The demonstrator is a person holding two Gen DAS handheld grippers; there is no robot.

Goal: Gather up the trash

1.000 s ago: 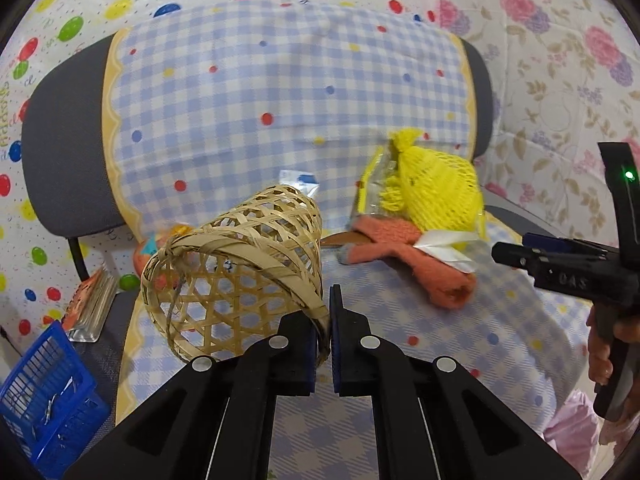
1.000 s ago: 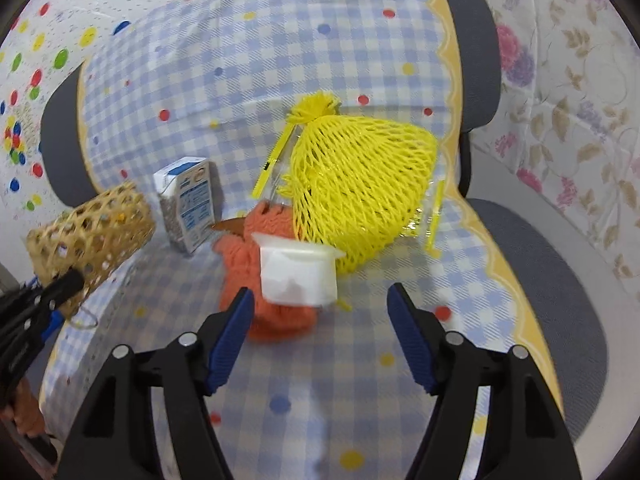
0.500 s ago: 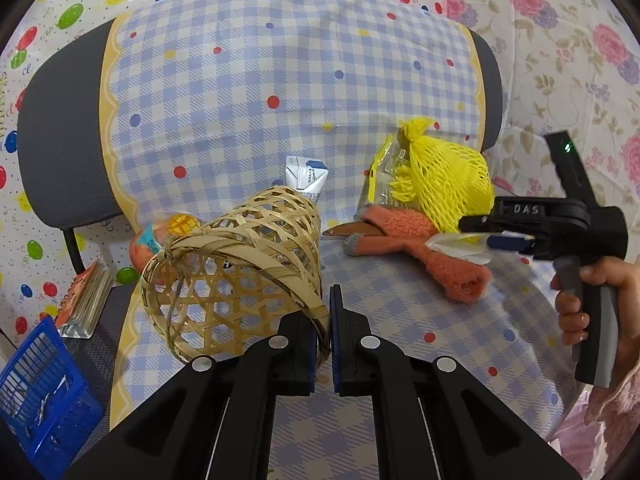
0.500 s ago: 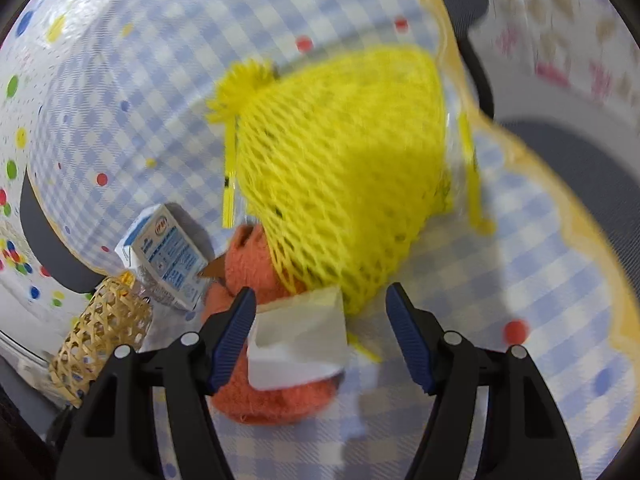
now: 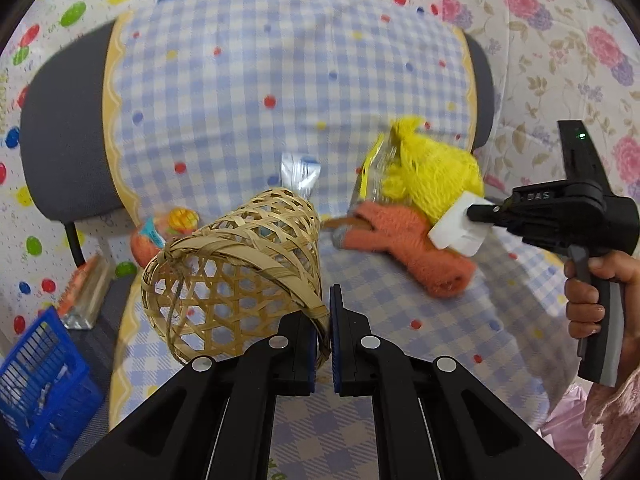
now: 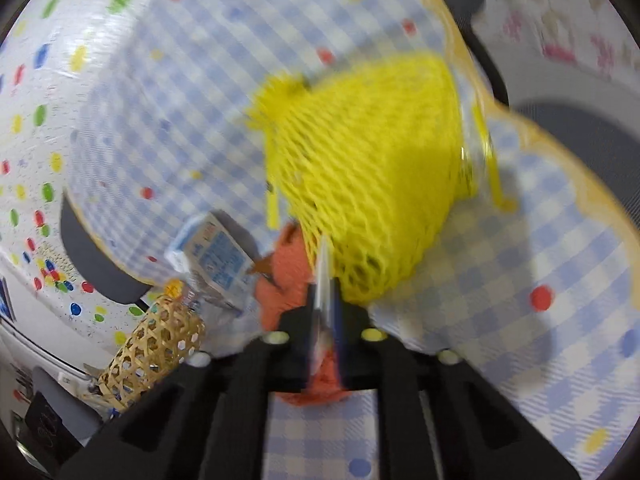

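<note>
My left gripper (image 5: 324,320) is shut on the rim of a woven bamboo basket (image 5: 236,268), held tilted over the checked cloth. My right gripper (image 6: 326,312) is shut on a flattened white plastic cup (image 5: 458,226), seen edge-on in the right wrist view (image 6: 322,276). The cup sits just above an orange knitted cloth (image 5: 404,246) and beside a yellow foam net (image 6: 376,168). A small blue and white milk carton (image 6: 214,258) stands behind the basket.
The checked cloth covers a grey chair seat and back (image 5: 60,132). A blue plastic crate (image 5: 36,376) and a foil packet (image 5: 84,292) lie at the left. A colourful wrapper (image 5: 168,228) lies behind the basket. Floral fabric (image 5: 560,60) hangs at right.
My right gripper moved in to the white cup and closed on it, squashing it flat. The left gripper kept hold of the basket, nearly still.
</note>
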